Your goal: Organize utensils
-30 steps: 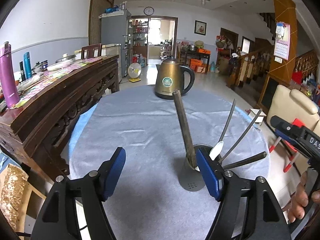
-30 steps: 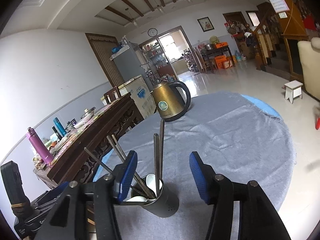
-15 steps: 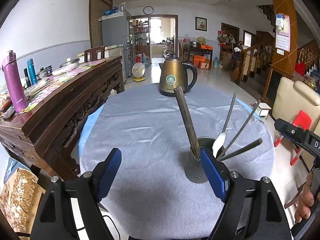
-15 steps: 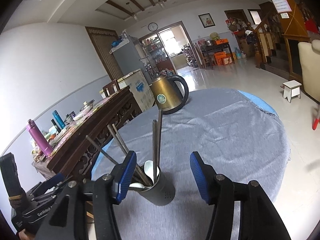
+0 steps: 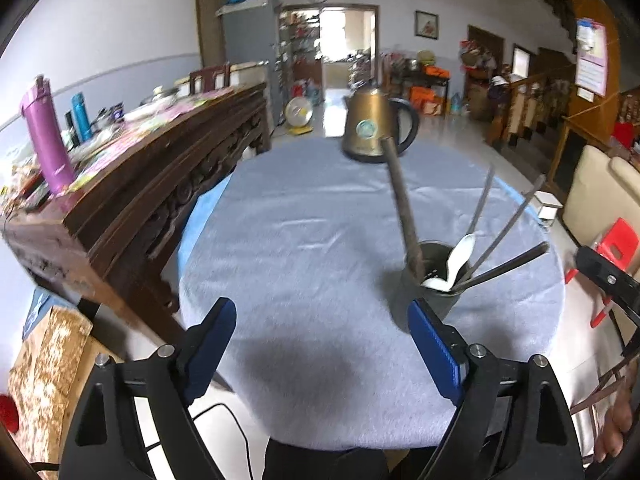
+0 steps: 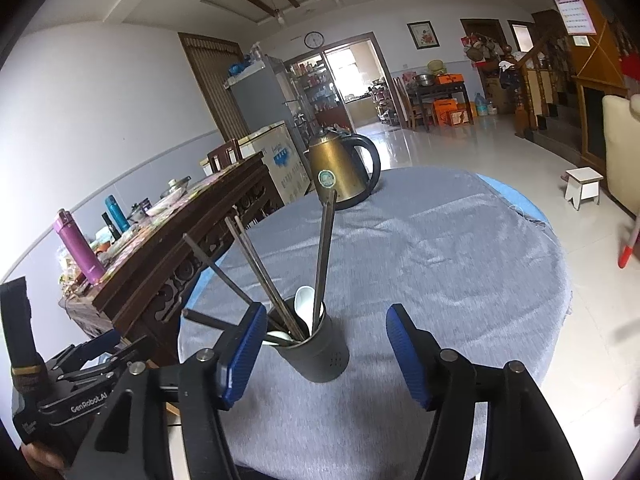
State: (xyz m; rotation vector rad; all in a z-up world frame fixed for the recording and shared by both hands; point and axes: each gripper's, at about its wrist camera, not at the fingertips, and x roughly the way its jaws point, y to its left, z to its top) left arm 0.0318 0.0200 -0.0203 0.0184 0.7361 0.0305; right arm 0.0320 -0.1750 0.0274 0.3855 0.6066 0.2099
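Observation:
A dark metal utensil holder (image 5: 434, 288) stands on the round table's grey cloth (image 5: 312, 248). It holds several chopsticks (image 5: 404, 208) and white spoons (image 5: 460, 254), all leaning outward. It also shows in the right wrist view (image 6: 316, 350) with the chopsticks (image 6: 324, 256) and a spoon (image 6: 305, 304). My left gripper (image 5: 322, 344) is open and empty, near the table's front edge, left of the holder. My right gripper (image 6: 326, 354) is open and empty, its blue pads either side of the holder but nearer the camera.
A gold electric kettle (image 5: 370, 126) stands at the table's far side, also in the right wrist view (image 6: 340, 172). A dark wooden sideboard (image 5: 132, 184) with bottles and dishes runs along the left. A cream sofa (image 5: 596, 196) and red stool (image 5: 618, 240) stand at the right.
Both grippers have drawn back from the holder toward the table's front edge. More of the table shows. Both stay open and empty.

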